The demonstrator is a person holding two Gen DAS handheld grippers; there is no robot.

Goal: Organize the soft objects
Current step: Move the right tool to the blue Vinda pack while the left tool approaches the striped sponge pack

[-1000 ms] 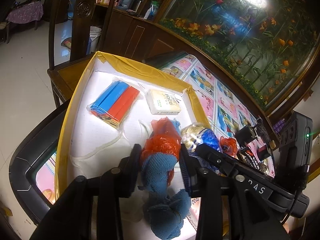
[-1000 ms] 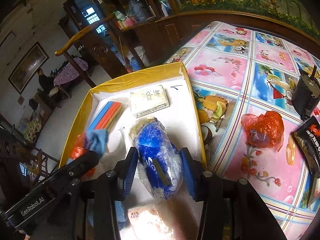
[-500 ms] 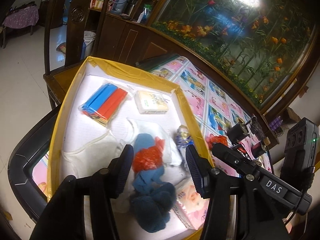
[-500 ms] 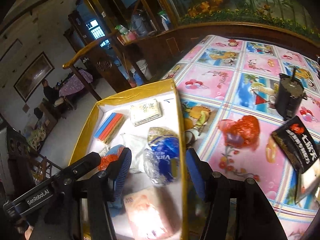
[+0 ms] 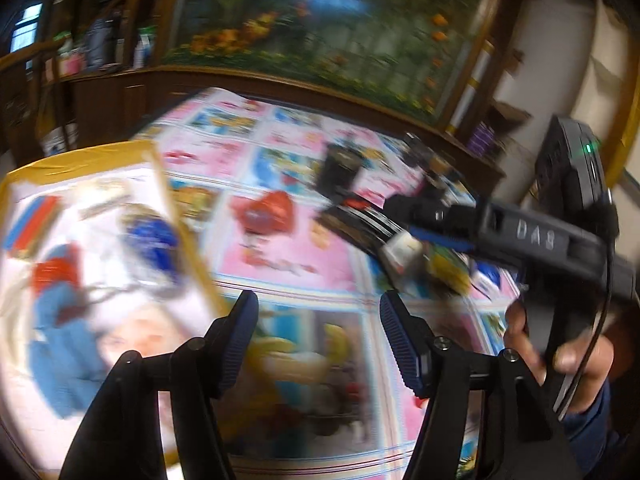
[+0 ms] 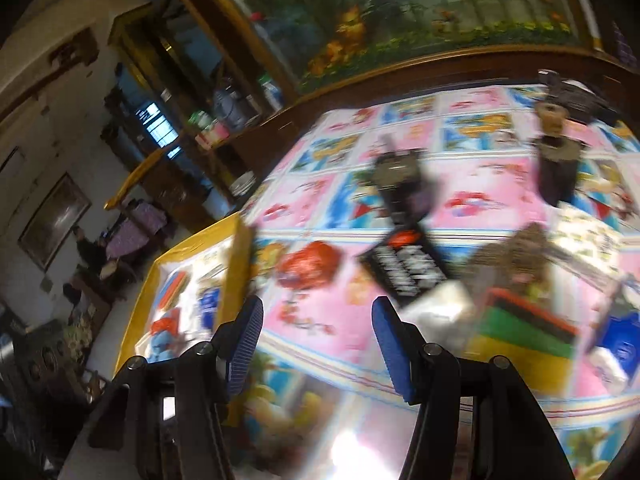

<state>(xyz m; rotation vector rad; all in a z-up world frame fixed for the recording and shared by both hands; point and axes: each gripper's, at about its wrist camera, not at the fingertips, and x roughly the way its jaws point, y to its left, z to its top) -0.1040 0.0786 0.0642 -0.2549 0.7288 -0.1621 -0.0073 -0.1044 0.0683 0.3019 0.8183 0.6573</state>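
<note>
Left gripper [image 5: 316, 336]: jaws apart and just been opening, nothing between them, over the patterned tablecloth [image 5: 280, 264]. Right gripper [image 6: 316, 340]: jaws apart, empty, over the same cloth. Yellow-rimmed box [image 5: 80, 160], left of both: holds a blue sock [image 5: 60, 344], blue packet [image 5: 154, 240], red-and-blue pack [image 5: 34, 220]. Red bag [image 6: 310, 264]: on the cloth beside the box. Black packet [image 6: 404, 268]: right of the bag. All blurred.
</note>
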